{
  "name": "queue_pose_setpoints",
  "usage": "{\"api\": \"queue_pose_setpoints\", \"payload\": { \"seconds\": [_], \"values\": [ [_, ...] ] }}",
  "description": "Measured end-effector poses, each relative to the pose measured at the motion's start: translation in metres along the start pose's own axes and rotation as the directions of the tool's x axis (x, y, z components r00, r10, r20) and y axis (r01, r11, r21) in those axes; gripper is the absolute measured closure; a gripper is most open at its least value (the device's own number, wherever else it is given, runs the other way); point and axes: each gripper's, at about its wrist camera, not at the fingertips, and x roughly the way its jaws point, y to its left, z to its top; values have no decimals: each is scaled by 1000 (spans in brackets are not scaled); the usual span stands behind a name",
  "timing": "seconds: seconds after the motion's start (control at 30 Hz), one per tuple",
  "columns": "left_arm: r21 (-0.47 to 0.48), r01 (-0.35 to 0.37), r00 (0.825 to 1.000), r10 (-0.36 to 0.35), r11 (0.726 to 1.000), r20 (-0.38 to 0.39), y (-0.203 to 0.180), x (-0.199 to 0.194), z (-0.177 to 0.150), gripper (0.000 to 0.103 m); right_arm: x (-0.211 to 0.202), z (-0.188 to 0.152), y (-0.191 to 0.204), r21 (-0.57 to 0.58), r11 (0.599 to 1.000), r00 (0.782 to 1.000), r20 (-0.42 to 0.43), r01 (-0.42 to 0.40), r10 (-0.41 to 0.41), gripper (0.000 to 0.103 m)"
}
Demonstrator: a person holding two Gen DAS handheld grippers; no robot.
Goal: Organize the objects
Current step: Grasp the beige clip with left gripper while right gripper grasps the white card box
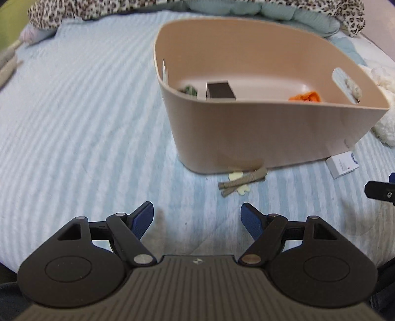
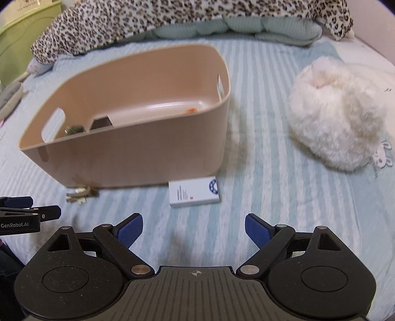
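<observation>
Left wrist view: left gripper (image 1: 197, 217) is hovering low over the striped blue bedspread (image 1: 74, 128) w/ fingers spread wide, gripping nothing. Beige storage bin (image 1: 259, 133) is sitting ahead and to the right; inside are lying a dark brown box (image 1: 220, 90), a green item (image 1: 190, 90) near the left wall and an orange item (image 1: 306, 96) toward the right. Tan hair clip (image 1: 243, 181) is lying on the bed, touching the bin's front base. White card box (image 1: 342, 164) is lying by the bin's right corner.

Right wrist view: right gripper (image 2: 193, 230) is also hanging w/ fingers spread, empty, the white card box (image 2: 193, 193) just ahead, close to the bin (image 2: 138, 153). Fluffy white plush (image 2: 338, 116) is resting on the bed, well apart to the right. Leopard-print blanket (image 2: 148, 19) is piled at the back. Left gripper (image 2: 29, 210) is showing at the left edge.
</observation>
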Motion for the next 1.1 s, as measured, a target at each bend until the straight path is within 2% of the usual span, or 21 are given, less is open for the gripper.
{"api": "queue_pose_setpoints", "payload": {
  "seconds": [0.23, 0.4, 0.5, 0.7, 0.87, 0.93, 1.03, 1.1],
  "values": [
    [-25, 22, 999, -24, 999, -49, -5, 21, 2, 24, 25, -1, 3, -3, 1000, 999, -49, 5, -5, 12],
    [5, 43, 999, -42, 999, -32, -18, 26, 7, 24, 35, 1, 8, -27, 999, 998, -50, 30, -31, 12],
    [-14, 52, 999, -52, 999, -13, -24, 29, 11, 24, 44, 2, 11, -28, 999, 998, -55, 39, -40, 12],
    [-106, 67, 998, -67, 992, 1, -25, 41, 19, 12, 46, 6, 20, -80, 989, 992, 28, 123, -121, 12],
    [-92, 43, 999, -43, 995, 7, -26, 47, 22, 9, 60, 9, 22, -89, 986, 990, -15, 139, -141, 12],
    [-79, 26, 999, -25, 997, 21, -26, 47, 20, 13, 62, 11, 22, -82, 987, 990, -13, 138, -140, 12],
    [-65, 15, 999, -13, 998, 34, -20, 46, 19, 26, 63, 13, 21, -76, 988, 991, -8, 136, -136, 15],
    [-47, 26, 999, -24, 999, 39, -17, 44, 20, 33, 62, 13, 21, -76, 989, 992, -4, 128, -129, 24]
  ]
}}
